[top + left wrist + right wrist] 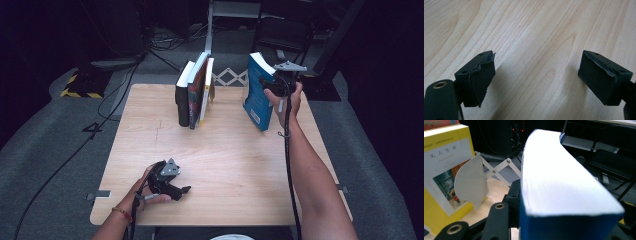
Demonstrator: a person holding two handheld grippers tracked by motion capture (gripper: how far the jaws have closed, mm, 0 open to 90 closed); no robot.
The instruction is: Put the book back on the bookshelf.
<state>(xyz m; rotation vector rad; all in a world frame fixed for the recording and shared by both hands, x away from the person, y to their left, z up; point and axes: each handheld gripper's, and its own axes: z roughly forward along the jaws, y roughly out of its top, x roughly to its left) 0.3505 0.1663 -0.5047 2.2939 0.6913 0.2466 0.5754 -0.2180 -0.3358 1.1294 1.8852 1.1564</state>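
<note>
In the high view the right gripper is clamped on a blue book, which stands tilted with its lower corner at or just above the table on the far right; whether it touches the wood I cannot tell. A row of books stands upright on the far edge, well off to that gripper's left, with bare wood between. The left gripper rests low on the near left part of the table, holding nothing, and the blue book lies far ahead of it and to its right, so the right hand is the one placed to move it. The book's long axis runs up and down, leaning away from the row. In the left gripper view the jaws stand wide apart with bare wood between them. In the right gripper view the blue book sits between the jaws, its white page edge running forward from the gripper. A yellow book at the row's end stands ahead and to the left, a bookend against its cover. Any joining of book to row would likely be a leftward carry.
</note>
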